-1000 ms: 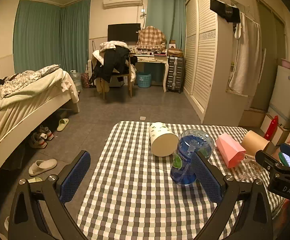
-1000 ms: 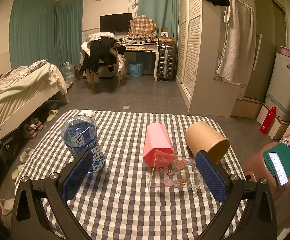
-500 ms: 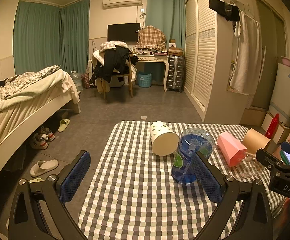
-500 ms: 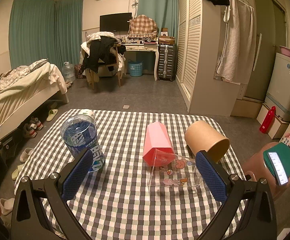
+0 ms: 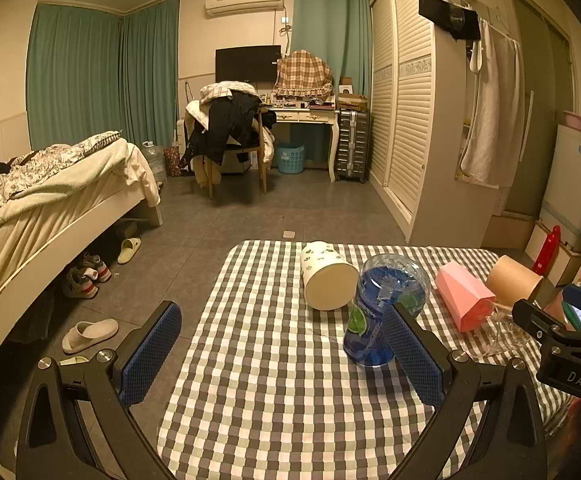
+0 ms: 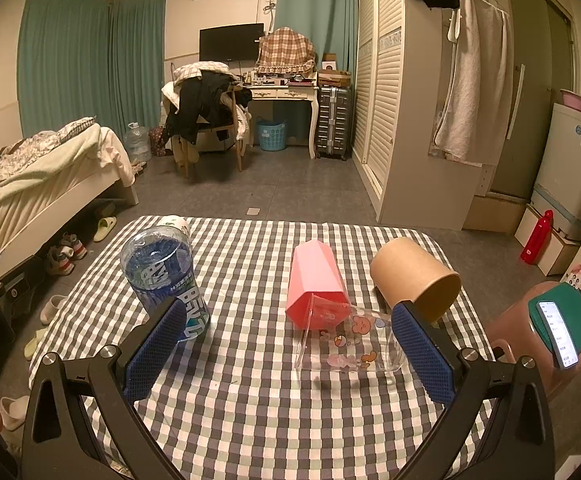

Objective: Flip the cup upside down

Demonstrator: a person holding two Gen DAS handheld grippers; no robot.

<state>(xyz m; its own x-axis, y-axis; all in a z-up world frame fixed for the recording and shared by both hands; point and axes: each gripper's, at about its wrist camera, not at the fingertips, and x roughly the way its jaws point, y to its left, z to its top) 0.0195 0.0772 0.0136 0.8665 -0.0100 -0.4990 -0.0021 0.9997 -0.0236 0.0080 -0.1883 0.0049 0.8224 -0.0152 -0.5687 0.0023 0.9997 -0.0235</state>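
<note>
Several cups lie on their sides on the checked table (image 6: 250,420): a white patterned cup (image 5: 326,280) at the far left, a pink faceted cup (image 6: 314,280), a brown paper cup (image 6: 414,276), and a clear cartoon-printed cup (image 6: 350,344) just in front of the pink one. A blue plastic bottle (image 6: 166,276) stands upside down. My left gripper (image 5: 282,356) is open and empty, near the table's left front, with the bottle (image 5: 382,308) by its right finger. My right gripper (image 6: 290,356) is open and empty, with the clear cup close ahead between its fingers.
A pink stool (image 6: 530,328) with a phone on a green case (image 6: 562,328) stands right of the table. A bed (image 5: 30,200) and slippers (image 5: 90,330) lie to the left. A wardrobe (image 5: 418,120) and a red bottle (image 6: 536,236) stand on the right.
The left view has shifted very slightly; the table objects and both grippers stay as they were.
</note>
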